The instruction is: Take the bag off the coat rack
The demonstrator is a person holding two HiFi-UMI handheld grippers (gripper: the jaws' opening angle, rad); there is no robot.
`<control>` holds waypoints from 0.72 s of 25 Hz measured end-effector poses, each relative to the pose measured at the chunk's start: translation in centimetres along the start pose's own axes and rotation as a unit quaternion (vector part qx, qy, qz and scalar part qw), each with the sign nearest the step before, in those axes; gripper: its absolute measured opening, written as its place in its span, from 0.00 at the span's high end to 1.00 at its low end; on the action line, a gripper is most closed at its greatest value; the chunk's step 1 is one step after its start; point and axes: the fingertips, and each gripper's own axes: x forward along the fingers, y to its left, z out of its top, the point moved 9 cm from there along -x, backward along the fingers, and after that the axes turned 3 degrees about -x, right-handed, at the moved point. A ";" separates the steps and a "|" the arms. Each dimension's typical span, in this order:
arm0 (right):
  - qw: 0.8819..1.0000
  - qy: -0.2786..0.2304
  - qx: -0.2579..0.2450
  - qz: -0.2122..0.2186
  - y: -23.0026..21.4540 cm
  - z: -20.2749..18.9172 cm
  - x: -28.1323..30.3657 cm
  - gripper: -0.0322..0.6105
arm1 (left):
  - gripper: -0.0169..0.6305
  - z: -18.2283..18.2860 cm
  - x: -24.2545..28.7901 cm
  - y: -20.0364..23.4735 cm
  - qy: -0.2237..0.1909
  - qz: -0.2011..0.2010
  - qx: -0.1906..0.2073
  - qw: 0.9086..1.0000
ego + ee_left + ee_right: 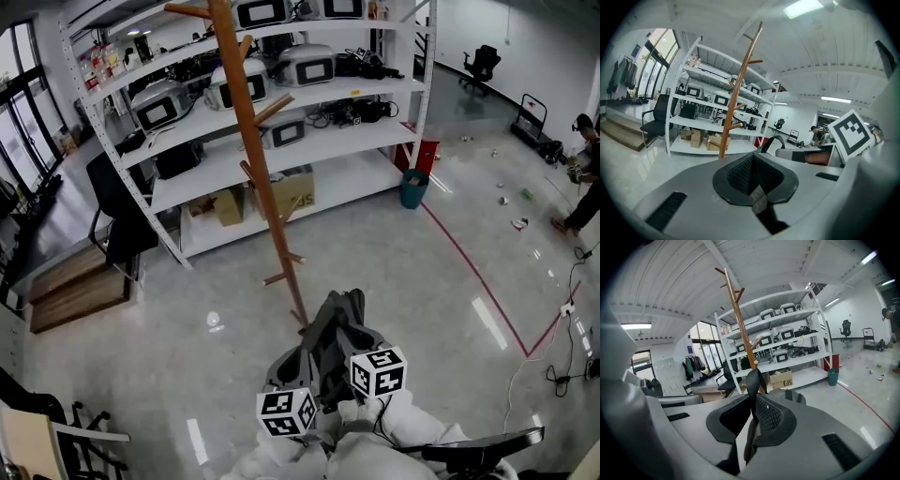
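Observation:
The wooden coat rack [258, 159] stands on the floor ahead of me, and its pegs look bare. It also rises beyond the jaws as the rack [736, 98] and the rack [740, 329]. The grey bag [351, 302] hangs low in front of me, away from the pole. My right gripper [752, 416] is shut on the bag's black strap [754, 380], which sticks up out of the pads. My left gripper [751, 174] is shut too, with a thin grey strip of the bag pinched in it. The bag's body [801, 153] and a strap loop [772, 140] lie just beyond its jaws.
White shelving [309, 141] with monitors and cardboard boxes runs behind the rack. A black office chair [117, 211] and wooden steps [75, 286] are to the left. A teal bin [412, 187], a red floor line [469, 262] and a person [586, 178] are to the right.

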 end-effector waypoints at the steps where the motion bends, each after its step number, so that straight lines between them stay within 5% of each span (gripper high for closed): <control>1: 1.000 -0.001 0.001 -0.003 0.4 -0.2 -0.3 0.89 | 0.97 -0.1 -0.5 0.3 0.000 -0.001 0.000 1.000; 18: 0.999 -0.019 0.029 -0.021 6.1 -1.4 -5.2 0.89 | 0.97 -0.2 -4.8 1.3 -0.019 -0.033 0.000 0.999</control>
